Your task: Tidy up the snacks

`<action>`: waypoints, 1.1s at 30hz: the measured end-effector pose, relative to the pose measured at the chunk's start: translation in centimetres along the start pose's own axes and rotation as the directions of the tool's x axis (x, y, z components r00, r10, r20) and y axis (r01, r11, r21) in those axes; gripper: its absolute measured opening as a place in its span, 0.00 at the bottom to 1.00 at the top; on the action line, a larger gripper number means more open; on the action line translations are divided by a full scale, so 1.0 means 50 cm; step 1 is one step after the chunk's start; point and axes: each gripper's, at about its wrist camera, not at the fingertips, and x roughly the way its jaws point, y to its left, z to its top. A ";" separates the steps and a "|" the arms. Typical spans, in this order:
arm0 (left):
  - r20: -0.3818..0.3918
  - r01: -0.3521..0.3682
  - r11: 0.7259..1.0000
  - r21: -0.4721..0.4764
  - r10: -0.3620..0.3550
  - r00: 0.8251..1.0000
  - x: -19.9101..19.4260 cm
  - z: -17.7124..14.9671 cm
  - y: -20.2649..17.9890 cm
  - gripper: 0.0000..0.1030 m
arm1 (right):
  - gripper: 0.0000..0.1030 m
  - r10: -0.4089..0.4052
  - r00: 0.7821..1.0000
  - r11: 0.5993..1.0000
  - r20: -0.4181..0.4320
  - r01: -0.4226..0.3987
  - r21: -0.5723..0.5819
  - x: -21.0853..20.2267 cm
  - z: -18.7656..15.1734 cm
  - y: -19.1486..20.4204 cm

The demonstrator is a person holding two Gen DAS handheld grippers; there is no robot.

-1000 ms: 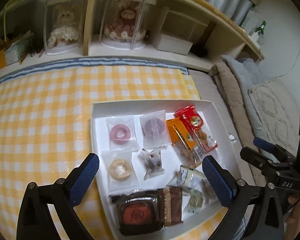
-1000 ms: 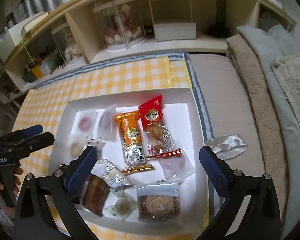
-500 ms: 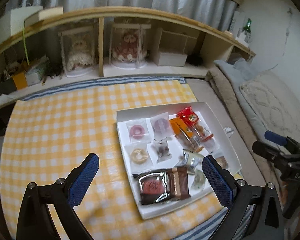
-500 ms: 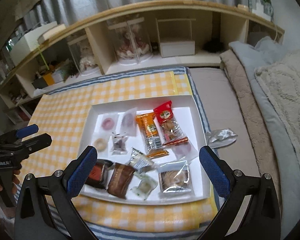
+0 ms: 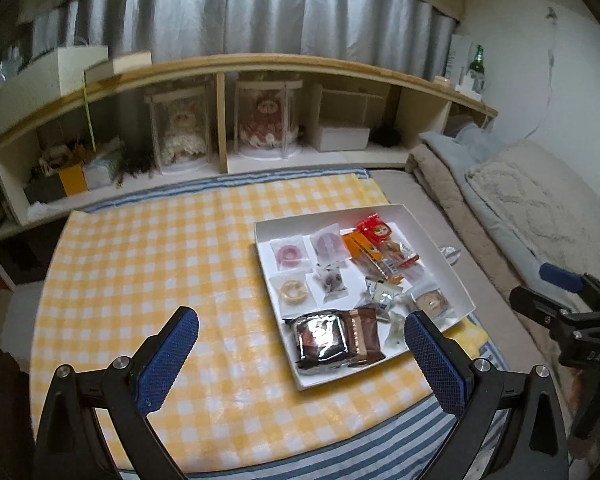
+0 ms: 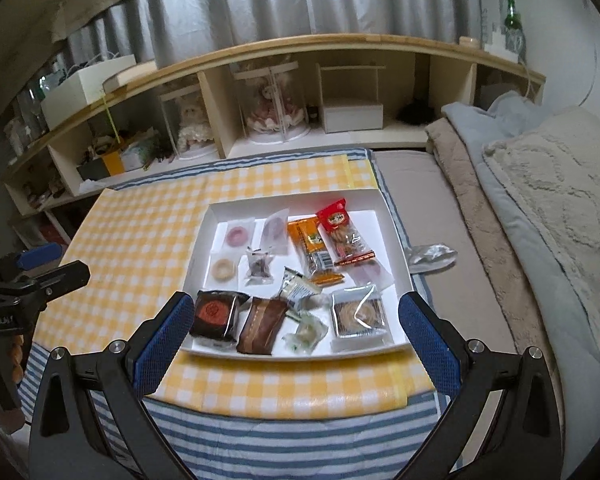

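Note:
A white tray (image 6: pixel 396 240) sits on the yellow checked cloth (image 6: pixel 148 232) and holds several wrapped snacks: a red packet (image 6: pixel 336 220), an orange bar (image 6: pixel 310 246), ring biscuits (image 6: pixel 238 236), a dark cake (image 6: pixel 216 314) and a brown bar (image 6: pixel 262 324). The tray also shows in the left wrist view (image 5: pixel 444 264). My left gripper (image 5: pixel 300 354) is open and empty, held back above the cloth left of the tray. My right gripper (image 6: pixel 296 340) is open and empty, held back above the tray's near edge.
A loose clear wrapper (image 6: pixel 432 256) lies on the mattress right of the tray. A wooden shelf (image 6: pixel 300 52) with doll cases stands behind. Blankets and a pillow (image 6: pixel 560 208) lie on the right. The striped sheet (image 6: pixel 284 440) hangs at the near edge.
Both grippers have pulled up and back from the tray, so it looks smaller and farther. Both stay open and empty. The snacks have not moved.

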 end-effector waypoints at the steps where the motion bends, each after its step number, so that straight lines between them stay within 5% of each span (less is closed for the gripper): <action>1: 0.008 -0.004 1.000 0.010 0.004 1.000 -0.006 -0.006 -0.005 1.00 | 1.00 -0.003 1.000 1.000 0.007 0.003 -0.002 -0.009 -0.007 0.003; 14: 0.070 -0.014 0.999 0.030 0.012 0.997 -0.078 -0.122 0.003 1.00 | 1.00 -0.060 0.995 0.997 0.074 0.063 -0.041 -0.076 -0.087 0.048; 33: 0.090 -0.009 1.000 0.030 0.006 0.996 -0.084 -0.166 0.020 1.00 | 1.00 -0.110 0.984 0.991 0.141 0.120 -0.065 -0.099 -0.129 0.069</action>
